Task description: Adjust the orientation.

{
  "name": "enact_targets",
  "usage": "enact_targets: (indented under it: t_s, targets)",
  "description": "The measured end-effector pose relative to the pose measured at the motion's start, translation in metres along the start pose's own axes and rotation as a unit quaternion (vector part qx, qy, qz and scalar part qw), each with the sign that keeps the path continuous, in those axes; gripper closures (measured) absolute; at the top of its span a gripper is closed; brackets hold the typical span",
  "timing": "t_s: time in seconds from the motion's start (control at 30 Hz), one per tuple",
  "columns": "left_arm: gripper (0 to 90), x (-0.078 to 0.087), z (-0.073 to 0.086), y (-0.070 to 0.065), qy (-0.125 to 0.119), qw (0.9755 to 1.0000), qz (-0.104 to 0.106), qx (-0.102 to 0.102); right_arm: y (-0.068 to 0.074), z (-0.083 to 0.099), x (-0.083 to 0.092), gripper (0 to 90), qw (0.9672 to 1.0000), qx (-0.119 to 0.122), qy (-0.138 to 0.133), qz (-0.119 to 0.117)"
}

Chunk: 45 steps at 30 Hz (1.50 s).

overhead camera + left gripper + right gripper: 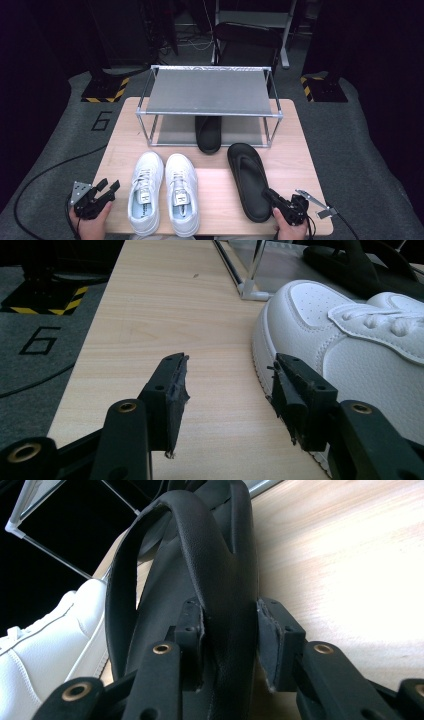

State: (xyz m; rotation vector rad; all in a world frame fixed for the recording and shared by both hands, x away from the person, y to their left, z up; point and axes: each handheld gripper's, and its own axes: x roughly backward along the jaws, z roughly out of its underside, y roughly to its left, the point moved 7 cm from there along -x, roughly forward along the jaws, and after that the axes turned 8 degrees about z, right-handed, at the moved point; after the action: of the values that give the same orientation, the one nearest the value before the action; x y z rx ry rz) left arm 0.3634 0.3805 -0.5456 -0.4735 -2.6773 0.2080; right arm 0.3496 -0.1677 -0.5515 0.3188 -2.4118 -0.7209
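Note:
A black flip-flop (pixel 247 172) lies on the wooden table (pixel 295 150), right of a pair of white sneakers, left one (pixel 146 192) and right one (pixel 181 192). My right gripper (pixel 269 194) is at the flip-flop's heel end. In the right gripper view its jaws (pixel 230 607) are shut on the flip-flop's (pixel 210 555) rim, pads pressed on both sides. My left gripper (pixel 107 186) stands open at the table's front left corner. In the left gripper view it (pixel 230 365) holds nothing, with one jaw close beside the left sneaker's (pixel 350 340) sole.
A metal two-level rack (pixel 210 92) stands at the table's back. A second black flip-flop (pixel 208 134) lies on its bottom level, toe poking out forward. Bare wood lies left of the sneakers (pixel 165 305). Grey floor with a painted 6 (pixel 102 121) surrounds the table.

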Motion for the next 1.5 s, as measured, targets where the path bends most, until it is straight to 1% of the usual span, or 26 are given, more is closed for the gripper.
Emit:
enact_targets:
  t_s: [0.07, 0.17, 0.3, 0.33, 0.4, 0.43, 0.57, 0.6, 0.63, 0.67, 0.77, 0.83, 0.93, 1.03, 1.07, 1.17, 1.2, 1.23, 1.37, 1.43, 1.47, 1.5]
  targets:
    - [47.2, 0.000, 0.000, 0.000, 0.000, 1.0000, 0.000, 0.000, 0.000, -0.002, 0.001, 65.0, 1.0000, -0.004, -0.003, 0.004]
    - [47.3, 0.000, 0.000, 0.000, 0.000, 1.0000, 0.000, 0.000, 0.000, -0.006, 0.002, 65.1, 0.9999, 0.000, -0.009, 0.007]
    - [47.3, 0.000, 0.000, 0.000, 0.000, 1.0000, 0.000, 0.000, 0.001, -0.011, 0.002, 65.1, 0.9999, -0.003, -0.013, 0.007]
    - [47.3, 0.000, 0.000, 0.000, 0.000, 1.0000, 0.000, 0.000, 0.001, -0.012, 0.002, 65.1, 0.9999, -0.002, -0.013, 0.010]
    - [47.3, 0.000, 0.000, 0.000, 0.000, 1.0000, 0.000, 0.000, 0.001, -0.014, 0.002, 65.1, 0.9998, 0.001, -0.015, 0.014]
    - [47.3, 0.000, 0.000, 0.000, 0.000, 1.0000, 0.000, 0.000, 0.002, -0.016, 0.001, 65.1, 0.9998, -0.003, -0.017, 0.011]
    - [47.3, 0.000, 0.000, 0.000, 0.000, 1.0000, 0.001, 0.000, 0.005, -0.022, -0.003, 65.2, 0.9996, -0.005, -0.023, 0.013]
    - [47.2, 0.000, 0.000, 0.000, 0.000, 1.0000, 0.001, 0.000, 0.005, -0.024, -0.005, 65.2, 0.9996, -0.001, -0.024, 0.015]
    - [47.3, 0.000, 0.000, 0.000, 0.000, 1.0000, 0.001, 0.000, 0.006, -0.028, -0.009, 65.2, 0.9995, 0.000, -0.027, 0.018]
    - [47.3, 0.000, 0.000, 0.000, 0.000, 1.0000, 0.001, 0.000, 0.006, -0.028, -0.009, 65.2, 0.9995, 0.000, -0.027, 0.018]
    - [47.3, 0.000, 0.000, 0.000, 0.000, 1.0000, 0.001, 0.001, 0.009, -0.033, -0.016, 65.2, 0.9994, -0.003, -0.030, 0.015]
    - [47.2, 0.000, 0.000, 0.000, 0.000, 1.0000, 0.001, 0.001, 0.011, -0.040, -0.023, 65.2, 0.9993, 0.003, -0.034, 0.018]
    - [47.3, 0.000, 0.000, 0.000, 0.000, 1.0000, 0.001, 0.000, 0.013, -0.044, -0.028, 65.2, 0.9992, -0.003, -0.036, 0.018]
    - [47.3, 0.000, 0.000, 0.000, 0.000, 1.0000, 0.001, 0.001, 0.015, -0.053, -0.038, 65.3, 0.9990, 0.000, -0.040, 0.019]
    - [47.3, 0.000, 0.000, 0.000, -0.001, 1.0000, 0.001, 0.001, 0.015, -0.053, -0.038, 65.3, 0.9990, 0.000, -0.040, 0.019]
    - [47.3, 0.000, 0.000, 0.000, 0.000, 1.0000, 0.001, 0.000, 0.017, -0.060, -0.045, 65.3, 0.9987, -0.002, -0.046, 0.021]
    - [47.2, 0.000, 0.000, 0.000, 0.000, 1.0000, 0.001, -0.001, 0.017, -0.062, -0.047, 65.3, 0.9987, -0.009, -0.045, 0.022]
    - [47.3, -0.001, 0.000, 0.000, 0.000, 1.0000, 0.001, -0.001, 0.016, -0.065, -0.050, 65.3, 0.9986, -0.010, -0.047, 0.022]
    - [47.2, -0.001, 0.000, 0.001, 0.000, 1.0000, 0.001, 0.001, 0.016, -0.073, -0.061, 65.4, 0.9982, -0.011, -0.050, 0.032]
    - [47.3, -0.001, 0.000, 0.001, 0.000, 1.0000, 0.001, 0.001, 0.016, -0.076, -0.064, 65.4, 0.9981, -0.017, -0.049, 0.033]
    - [47.3, -0.001, 0.000, 0.001, 0.001, 1.0000, 0.001, 0.001, 0.017, -0.079, -0.067, 65.4, 0.9979, -0.021, -0.053, 0.031]
    - [47.3, -0.001, 0.001, 0.001, 0.002, 1.0000, 0.001, 0.002, 0.017, -0.081, -0.069, 65.4, 0.9977, -0.019, -0.054, 0.035]
